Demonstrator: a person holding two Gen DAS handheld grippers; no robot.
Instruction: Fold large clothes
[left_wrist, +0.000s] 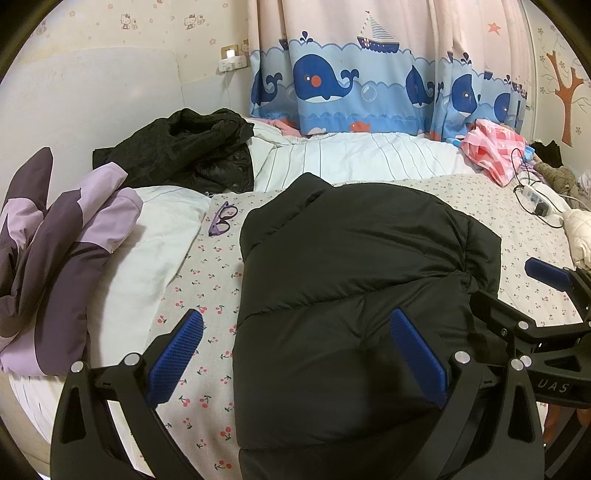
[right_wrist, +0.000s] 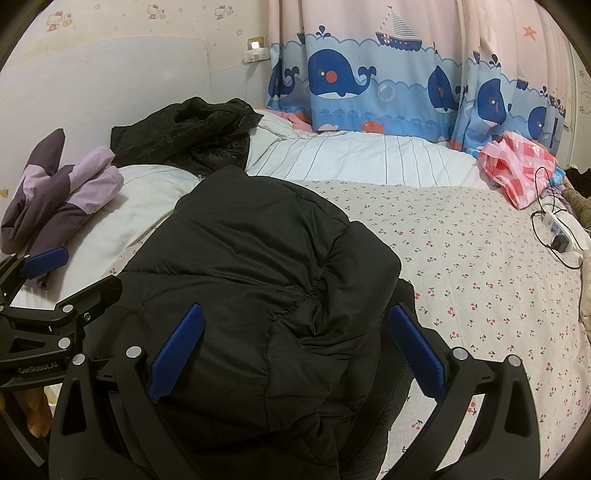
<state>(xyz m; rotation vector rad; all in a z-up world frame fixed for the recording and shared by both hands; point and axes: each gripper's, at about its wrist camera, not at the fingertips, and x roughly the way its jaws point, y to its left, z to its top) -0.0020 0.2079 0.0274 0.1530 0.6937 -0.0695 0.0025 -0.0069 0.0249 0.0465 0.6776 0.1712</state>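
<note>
A black puffer jacket (left_wrist: 362, 280) lies folded lengthwise on the cherry-print bed sheet (left_wrist: 207, 295); it also shows in the right wrist view (right_wrist: 258, 280). My left gripper (left_wrist: 295, 354) is open, its jaws wide over the jacket's near left edge, holding nothing. My right gripper (right_wrist: 295, 350) is open, its jaws spread over the jacket's near right part, empty. The right gripper shows at the right edge of the left wrist view (left_wrist: 546, 295), the left gripper at the left edge of the right wrist view (right_wrist: 44, 280).
A purple jacket (left_wrist: 55, 258) and a black coat (left_wrist: 177, 147) lie on white pillows at the left. Purple glasses (left_wrist: 221, 219) lie by the jacket. A pink checked cloth (left_wrist: 495, 147) and a power strip with cables (left_wrist: 535, 197) sit at right. A whale curtain (left_wrist: 369, 85) hangs behind.
</note>
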